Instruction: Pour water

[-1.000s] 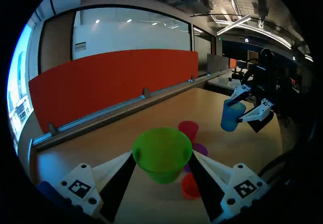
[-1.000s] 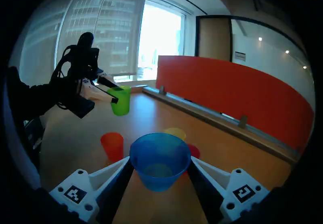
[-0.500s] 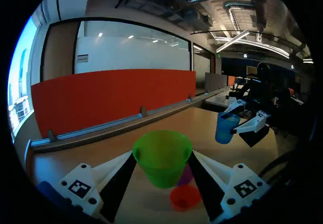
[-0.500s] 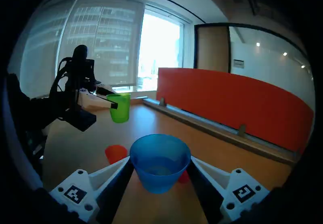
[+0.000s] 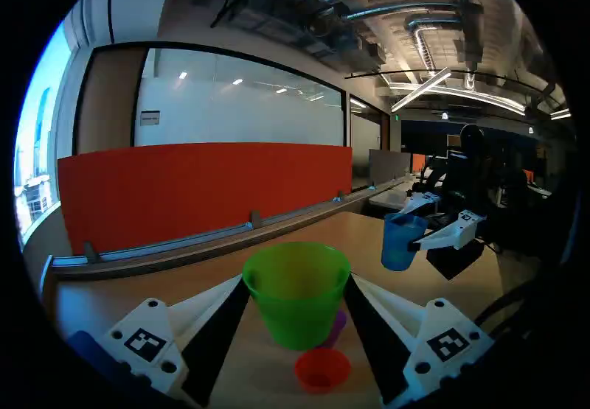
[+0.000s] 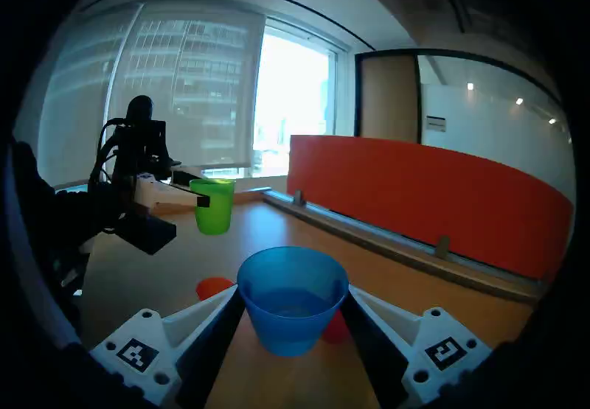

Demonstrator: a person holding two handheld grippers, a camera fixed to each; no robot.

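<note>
The pour has not begun; this looks like the approach step. The left tongs are clamped on the green cup, both fingers pressing its sides. The right tongs are clamped the same way on the blue cup. Both cups are upright and held clear of the bench, well apart from each other.

The water sits in the blue cup, apparently a shallow pool low in it. Whether the green cup holds anything I cannot tell, since its inside is not visible from either camera.

Next, I judge, the two cups must come together — the blue rim just above and over the green mouth — and only then should the right tongs tilt. The tilt wants to be slow, as the cups are light and only pinched at the sides.

On the bench below are spare cups. An orange cup stands open and looks empty, a purple cup is partly hidden behind the green one, and a red cup peeks out behind the blue.
</note>
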